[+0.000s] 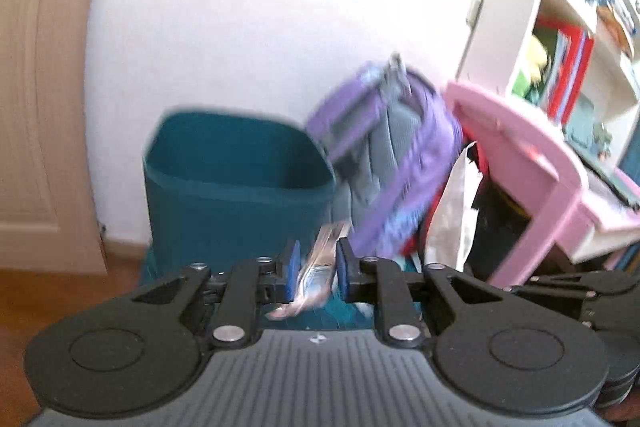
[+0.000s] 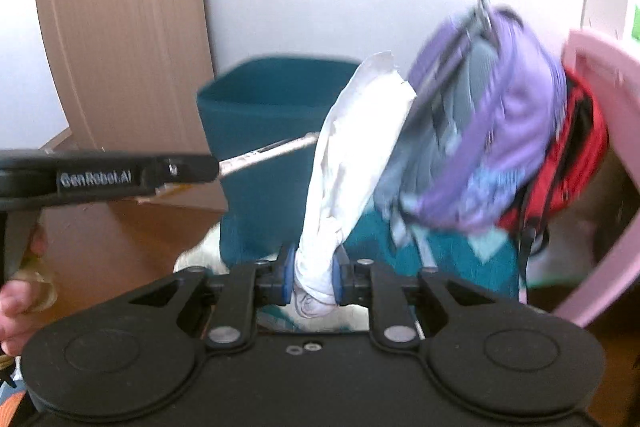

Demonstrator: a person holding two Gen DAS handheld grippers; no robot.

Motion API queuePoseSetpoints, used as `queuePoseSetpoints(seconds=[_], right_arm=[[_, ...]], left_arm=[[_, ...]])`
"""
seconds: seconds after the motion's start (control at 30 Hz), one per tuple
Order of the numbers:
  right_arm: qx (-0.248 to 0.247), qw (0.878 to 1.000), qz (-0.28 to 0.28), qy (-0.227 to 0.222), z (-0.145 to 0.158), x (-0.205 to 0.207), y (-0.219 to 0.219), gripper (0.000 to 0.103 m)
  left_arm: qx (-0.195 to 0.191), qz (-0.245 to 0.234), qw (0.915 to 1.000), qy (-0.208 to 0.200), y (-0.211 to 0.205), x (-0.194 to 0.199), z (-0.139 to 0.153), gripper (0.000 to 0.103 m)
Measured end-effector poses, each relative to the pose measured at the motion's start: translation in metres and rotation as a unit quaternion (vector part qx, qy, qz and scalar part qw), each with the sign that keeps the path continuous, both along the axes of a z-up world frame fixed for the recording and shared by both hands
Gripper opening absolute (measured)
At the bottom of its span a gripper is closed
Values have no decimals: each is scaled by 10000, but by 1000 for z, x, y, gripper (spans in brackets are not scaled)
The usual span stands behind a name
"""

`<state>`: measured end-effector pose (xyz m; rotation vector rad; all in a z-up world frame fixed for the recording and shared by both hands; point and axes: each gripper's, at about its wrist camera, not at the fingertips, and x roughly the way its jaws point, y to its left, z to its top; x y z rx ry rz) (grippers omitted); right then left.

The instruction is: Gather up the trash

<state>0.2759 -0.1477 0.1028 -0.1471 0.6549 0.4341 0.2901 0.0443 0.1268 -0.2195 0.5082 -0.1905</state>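
Note:
My left gripper (image 1: 314,269) is shut on a shiny foil wrapper (image 1: 318,267), which sticks up between the blue pads. In the right wrist view the left gripper (image 2: 216,167) comes in from the left with the wrapper (image 2: 272,151) pointing toward the bin. My right gripper (image 2: 314,277) is shut on a crumpled white paper (image 2: 348,163) that stands up tall; the paper also shows in the left wrist view (image 1: 452,211). A teal trash bin (image 1: 236,187) stands open against the wall just ahead of both grippers, and it shows in the right wrist view (image 2: 260,131) too.
A purple and grey backpack (image 1: 384,147) and a red bag (image 2: 576,155) lean right of the bin. A pink chair (image 1: 528,163) and white shelves (image 1: 580,7) stand at the right. A wooden door (image 2: 120,47) is at the left. The floor is wood with a teal rug.

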Motion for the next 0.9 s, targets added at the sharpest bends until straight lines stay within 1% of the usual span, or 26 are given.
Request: queuePoseSetpoints(seconds=[0.07,0.17,0.23,0.3,0.37,0.4,0.47,0.53,0.6,0.63,0.7,0.83,0.9], right_arm=[[-14,9999,37,-155,16,11,11,18],[-80,9992,125,-363,35,33,31,17],[-143,9992,19,-366,36,55,42,18],[23,9997,-12,-232,35,68,47,18],[99,9997,106,-215,28,70,46,18],[75,9995,233,-194,21,68,45,18],[-111,9993,341,-144,3,61,44,18],[-187,9991,364,68,-19,60,36,18],[-174,9989,297,326,-43,60,25,18],[-173,9986,261,437,-55,58,19,18],[-168,9975,210,649,-77,57,7,18],[-264,9940,148,1048,-121,57,-9,18],[-214,9922,132,1223,-138,60,-17,19]], left_arm=[[50,91,9998,-165,5,10,16,13],[122,273,9994,-195,14,32,25,12],[141,307,9994,-112,24,38,23,12],[374,297,9989,-35,29,35,8,12],[616,230,9976,202,31,32,-18,12],[692,205,9966,401,34,31,-34,12],[761,147,9945,703,37,31,-63,13],[894,110,9909,1002,39,30,-95,13],[935,37,9869,1318,40,29,-125,12],[957,-41,9840,1504,39,29,-142,12],[1121,-151,9774,1788,34,32,-171,13],[1370,-545,9646,2185,20,39,-225,13],[1521,-761,9572,2343,13,42,-252,18]])
